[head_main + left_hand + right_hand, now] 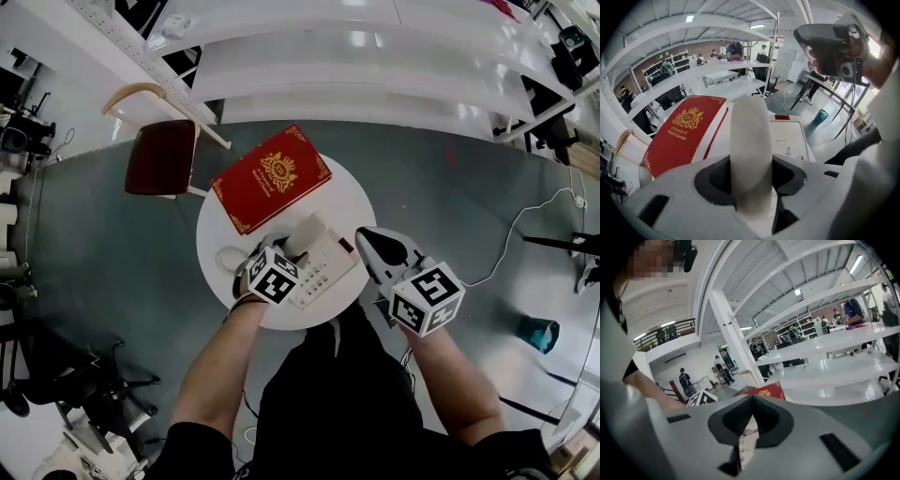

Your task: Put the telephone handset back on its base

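We see the left gripper (289, 253) clamped on the off-white, smooth plastic telephone handset (307, 232). In the left gripper view its two pale jaws press against the sides of the handset (750, 140), which runs forward from between them as a long, rounded, slightly arched bar with a plain, matte back.

The handset sits over the left side of the white, rectangular telephone base (326, 264), on the near half of the round white table (352, 202). In the head view it appears tilted, its far end raised above the base. We cannot tell whether its lower end touches the cradle.

In the left gripper view, the base (787, 136) shows a small red strip at its far edge, a printed label and a key marked 3. Just beside the base on the left lies the red hardcover book with a gold crest (684, 131), flat on the table. A white coiled cord (228, 258) lies on the table left of the left gripper.

The right gripper (375, 248) hangs over the table's right edge, apart from the base. Its dark jaws are pressed together on nothing.
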### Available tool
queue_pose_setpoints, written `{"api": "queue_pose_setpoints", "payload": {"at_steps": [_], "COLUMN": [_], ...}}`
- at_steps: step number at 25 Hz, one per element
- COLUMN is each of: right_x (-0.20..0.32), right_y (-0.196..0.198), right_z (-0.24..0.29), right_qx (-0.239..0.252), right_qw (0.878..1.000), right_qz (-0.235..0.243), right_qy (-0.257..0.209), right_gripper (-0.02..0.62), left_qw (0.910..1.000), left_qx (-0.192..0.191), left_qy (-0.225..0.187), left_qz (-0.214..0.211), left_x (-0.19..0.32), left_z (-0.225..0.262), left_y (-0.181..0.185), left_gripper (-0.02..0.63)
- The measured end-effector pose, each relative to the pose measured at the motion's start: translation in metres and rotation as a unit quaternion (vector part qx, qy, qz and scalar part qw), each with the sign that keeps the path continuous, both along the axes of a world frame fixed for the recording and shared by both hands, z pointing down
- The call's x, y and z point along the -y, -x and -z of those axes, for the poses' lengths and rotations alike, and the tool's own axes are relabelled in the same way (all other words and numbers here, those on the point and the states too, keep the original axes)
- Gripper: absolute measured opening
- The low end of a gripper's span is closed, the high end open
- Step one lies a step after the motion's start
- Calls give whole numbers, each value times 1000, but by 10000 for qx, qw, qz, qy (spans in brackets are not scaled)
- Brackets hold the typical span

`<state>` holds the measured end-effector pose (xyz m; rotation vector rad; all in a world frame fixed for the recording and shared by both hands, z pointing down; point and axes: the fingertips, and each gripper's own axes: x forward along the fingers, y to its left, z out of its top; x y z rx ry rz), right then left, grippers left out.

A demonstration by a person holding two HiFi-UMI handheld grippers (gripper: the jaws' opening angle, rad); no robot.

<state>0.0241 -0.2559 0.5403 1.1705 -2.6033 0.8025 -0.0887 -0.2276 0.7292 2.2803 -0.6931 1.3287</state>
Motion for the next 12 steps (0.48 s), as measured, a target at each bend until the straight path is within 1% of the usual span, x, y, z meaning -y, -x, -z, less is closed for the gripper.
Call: {"api": "queue_pose_setpoints", "payload": {"at_steps": [4,12], "right_x": [2,-3], "right_y": [-1,-3], "right_z": [2,-1], "right_qx": [-8,21], "right_qw": [10000,10000], "right_qz": [-13,-15], "right_qy": [-10,32], "right_gripper": [5,6], "left_qw": [9999,9999], "left_qx": [65,84], "left_qy": [95,112], "left_qz": [17,-6], "left_x": [-1,-2], "left_z": [-5,-5], "left_y": [4,3], "left_gripper": [210,210]}}
